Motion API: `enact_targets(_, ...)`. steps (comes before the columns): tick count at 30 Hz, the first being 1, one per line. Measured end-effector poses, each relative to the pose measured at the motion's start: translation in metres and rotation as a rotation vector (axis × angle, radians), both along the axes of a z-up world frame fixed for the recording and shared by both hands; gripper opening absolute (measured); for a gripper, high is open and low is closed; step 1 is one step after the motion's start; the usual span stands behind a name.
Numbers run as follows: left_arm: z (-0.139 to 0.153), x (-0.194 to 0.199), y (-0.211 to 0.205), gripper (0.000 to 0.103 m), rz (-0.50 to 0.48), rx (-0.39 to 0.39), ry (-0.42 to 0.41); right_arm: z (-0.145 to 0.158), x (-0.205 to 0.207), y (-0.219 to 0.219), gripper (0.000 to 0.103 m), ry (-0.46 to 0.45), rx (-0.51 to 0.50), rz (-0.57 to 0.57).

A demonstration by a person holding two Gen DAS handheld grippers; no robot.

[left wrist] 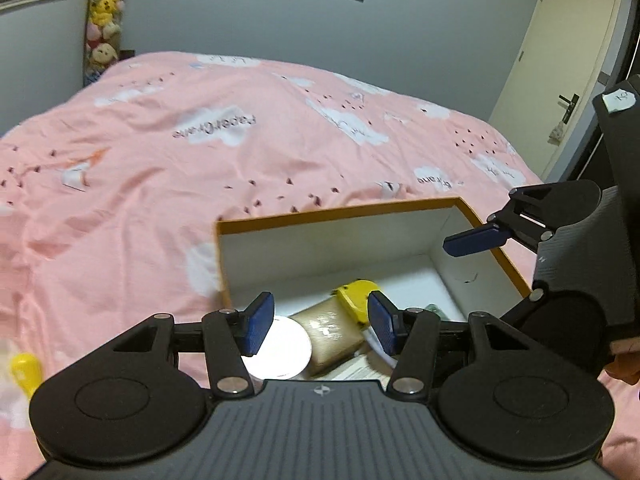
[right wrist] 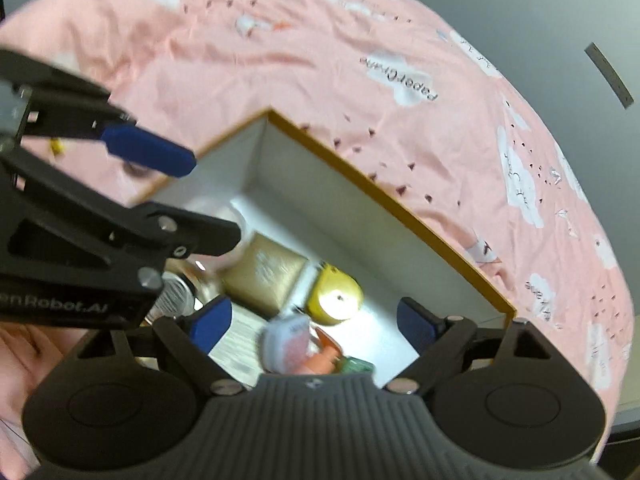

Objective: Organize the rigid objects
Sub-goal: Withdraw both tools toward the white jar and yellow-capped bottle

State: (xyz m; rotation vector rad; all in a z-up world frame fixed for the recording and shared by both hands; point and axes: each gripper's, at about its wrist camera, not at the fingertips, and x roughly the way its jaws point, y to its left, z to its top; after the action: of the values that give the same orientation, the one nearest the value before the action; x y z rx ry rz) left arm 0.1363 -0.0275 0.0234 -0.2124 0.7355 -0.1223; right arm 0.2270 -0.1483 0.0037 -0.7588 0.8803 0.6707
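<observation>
Most of the pink bedspread (left wrist: 248,168) lies bare from the left wall to the door (left wrist: 560,72). Left gripper (left wrist: 320,326) and right gripper (right wrist: 316,326) both hang open, empty, above the orange-rimmed box (left wrist: 340,213) holding a yellow tape measure (right wrist: 336,294), tan block (left wrist: 330,330) and white disc (left wrist: 286,350).

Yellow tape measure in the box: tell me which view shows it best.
The right wrist view: the yellow tape measure lies unobstructed on the box floor, round face visible. In the left wrist view the left gripper's finger partly hides it.
</observation>
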Motion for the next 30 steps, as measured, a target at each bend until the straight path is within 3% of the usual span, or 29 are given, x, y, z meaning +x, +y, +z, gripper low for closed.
enact_targets(9, 0.006, -0.024, 0.045, 0.063, 0.001, -0.029, 0.025, 0.025, -0.035, 0.031, 0.088, 0.016, 0.146, 0.109)
enact_targets(17, 0.008, -0.033, 0.103, 0.062, 0.030, -0.041, 0.072, 0.032, -0.045, 0.072, 0.087, 0.036, 0.185, 0.199)
enact_targets(19, 0.006, -0.034, 0.116, 0.062, 0.042, -0.015, 0.095, 0.029, -0.044, 0.082, 0.081, 0.045, 0.183, 0.223)
enact_targets(23, -0.001, -0.030, 0.138, 0.062, 0.025, 0.047, 0.161, 0.017, -0.041, 0.107, 0.081, 0.069, 0.172, 0.269)
enact_targets(26, -0.007, -0.023, 0.152, 0.062, 0.007, 0.092, 0.222, 0.009, -0.037, 0.122, 0.064, 0.098, 0.158, 0.290)
enact_targets(30, -0.013, -0.011, 0.174, 0.062, 0.026, 0.156, 0.301, -0.005, -0.028, 0.141, 0.064, 0.147, 0.156, 0.288)
